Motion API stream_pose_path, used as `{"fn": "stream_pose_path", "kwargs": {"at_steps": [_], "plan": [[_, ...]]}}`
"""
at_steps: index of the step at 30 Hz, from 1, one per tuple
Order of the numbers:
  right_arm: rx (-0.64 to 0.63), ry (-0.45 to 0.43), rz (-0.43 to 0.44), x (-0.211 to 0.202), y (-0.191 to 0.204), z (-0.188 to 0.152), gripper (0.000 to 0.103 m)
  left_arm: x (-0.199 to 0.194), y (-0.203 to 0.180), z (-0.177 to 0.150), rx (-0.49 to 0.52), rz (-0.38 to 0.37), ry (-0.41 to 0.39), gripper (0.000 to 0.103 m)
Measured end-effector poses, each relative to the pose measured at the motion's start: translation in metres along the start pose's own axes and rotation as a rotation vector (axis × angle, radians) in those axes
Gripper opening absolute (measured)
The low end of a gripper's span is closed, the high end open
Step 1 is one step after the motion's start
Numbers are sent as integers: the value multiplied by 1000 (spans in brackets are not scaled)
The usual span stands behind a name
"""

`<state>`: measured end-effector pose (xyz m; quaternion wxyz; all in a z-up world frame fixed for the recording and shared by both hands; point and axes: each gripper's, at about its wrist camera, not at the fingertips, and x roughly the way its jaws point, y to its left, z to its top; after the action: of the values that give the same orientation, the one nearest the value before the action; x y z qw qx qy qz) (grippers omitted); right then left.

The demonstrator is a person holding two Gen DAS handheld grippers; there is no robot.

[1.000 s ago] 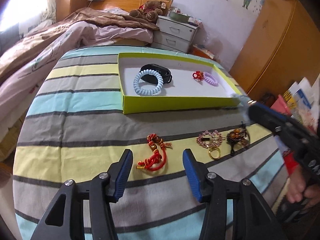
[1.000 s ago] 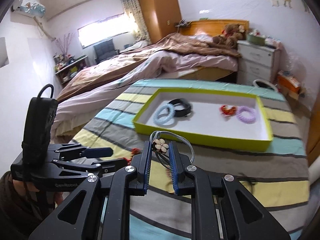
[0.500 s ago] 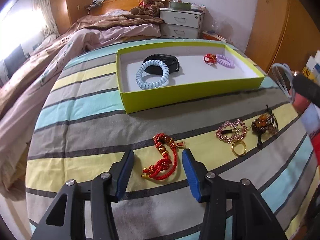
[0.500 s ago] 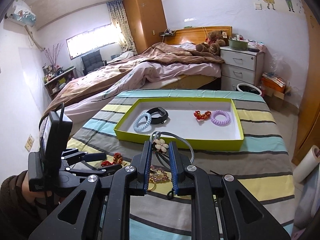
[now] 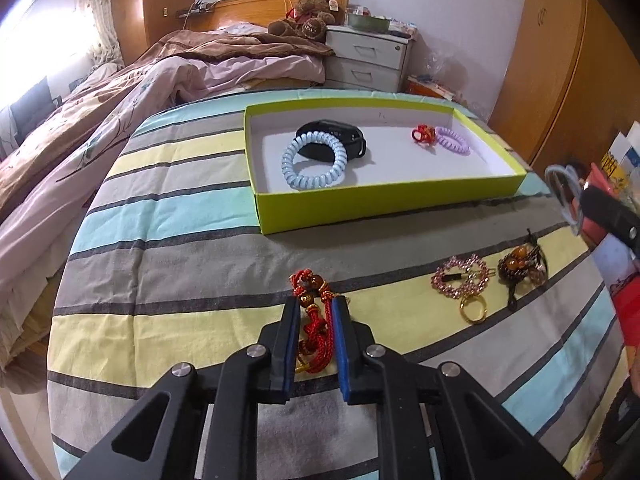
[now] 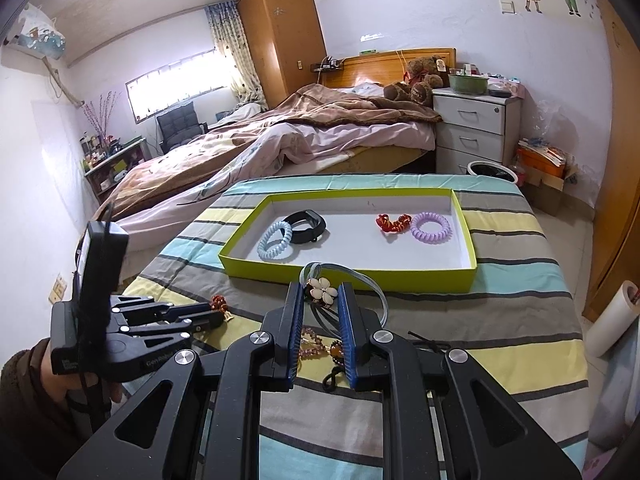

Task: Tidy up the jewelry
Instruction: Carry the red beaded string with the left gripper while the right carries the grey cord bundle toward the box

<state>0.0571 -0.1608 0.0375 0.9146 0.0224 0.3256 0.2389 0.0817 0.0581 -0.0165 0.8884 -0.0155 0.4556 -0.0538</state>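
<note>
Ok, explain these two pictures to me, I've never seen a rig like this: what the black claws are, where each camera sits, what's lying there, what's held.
No robot here: a person holds two black hand-held grippers, each with its own camera looking along its blue-padded fingers. In the left camera's view, the left gripper is closing around a red knotted cord charm on the striped bedspread. In the right camera's view, the right gripper grips a grey hairband with a white flower. Beyond lies a lime-green tray holding coil hair ties and a black band.

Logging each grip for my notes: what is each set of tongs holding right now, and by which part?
The right tongs hold a grey hair tie by its white flower charm. The left tongs are closing around the red knotted cord charm, at its middle.
</note>
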Motion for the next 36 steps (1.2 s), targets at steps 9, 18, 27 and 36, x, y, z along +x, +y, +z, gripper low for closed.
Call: {"fn": "stream_pose_path", "kwargs": {"at_steps": [9, 18, 27, 36], "plan": [[18, -24, -22, -10, -11, 6, 18, -25, -2, 14, -11, -59, -61, 16], [2, -34, -64, -8, -25, 22, 18, -31, -17, 51, 21, -126, -104, 16], [-28, 13, -135, 25, -53, 45, 18, -2, -33, 100, 33, -184, -101, 16], [-65, 111, -141, 77, -73, 53, 18, 48, -39, 135, 10, -245, -55, 16]]}}
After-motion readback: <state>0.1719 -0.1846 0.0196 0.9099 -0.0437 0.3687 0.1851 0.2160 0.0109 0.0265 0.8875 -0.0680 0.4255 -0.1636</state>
